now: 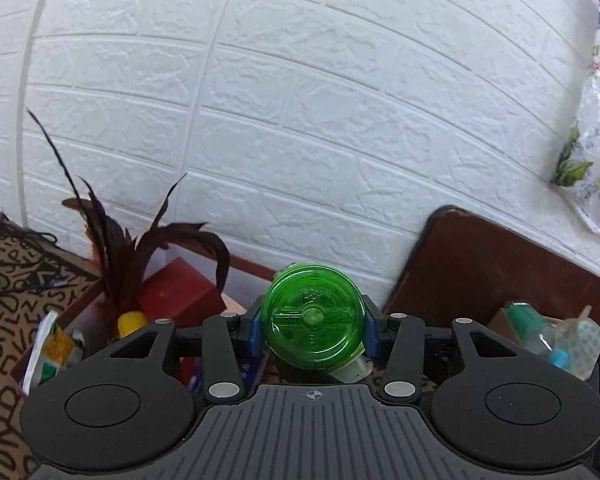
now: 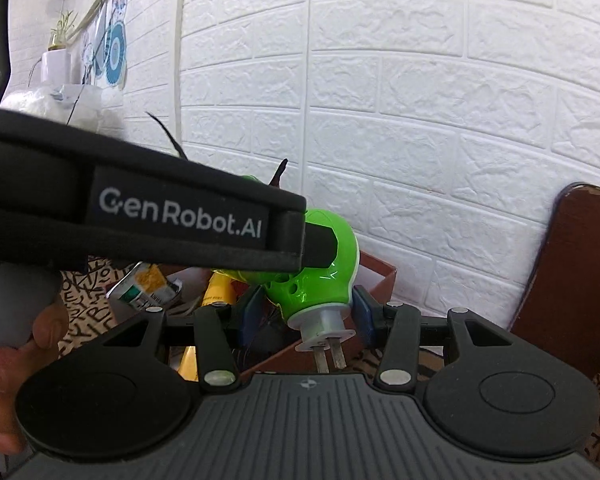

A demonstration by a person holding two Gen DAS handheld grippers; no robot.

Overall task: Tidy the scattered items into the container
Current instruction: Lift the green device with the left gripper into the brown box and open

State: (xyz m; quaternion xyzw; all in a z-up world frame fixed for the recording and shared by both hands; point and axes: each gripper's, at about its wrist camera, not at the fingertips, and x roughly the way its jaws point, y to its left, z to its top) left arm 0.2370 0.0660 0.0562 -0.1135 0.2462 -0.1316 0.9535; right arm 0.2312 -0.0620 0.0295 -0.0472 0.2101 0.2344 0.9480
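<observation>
Above the box: I hold the green plug-in device [image 1: 312, 316] over the reddish-brown cardboard box [image 2: 374, 276], which stands against the white brick wall [image 1: 300, 120].
Left gripper [image 1: 312, 330]: closed on the device's round translucent bottle end; blue pads [image 1: 253, 330] press both sides.
Right gripper [image 2: 304, 314]: jaws part-way apart, flanking the device's white plug base; I cannot tell whether the pads [image 2: 364, 312] actually touch it.
Device position: above the box, near its wall-side edge; metal prongs [image 2: 330, 354] point back toward my right gripper.
Handling, judged: hard glossy plastic, light, stiff, likely slippery on the curved green shell; the bottle may hold liquid, so no squeezing hard.
Hold point, judged: the ribbed bottle end or the white collar, never the prongs.
Box contents: feather toy [image 1: 120, 248], red block [image 1: 180, 296], a printed packet [image 2: 148, 288].
Beside the box: more small bottles [image 1: 540, 336], well apart from it.
Risk, judged: slipping if one gripper lets go early.
</observation>
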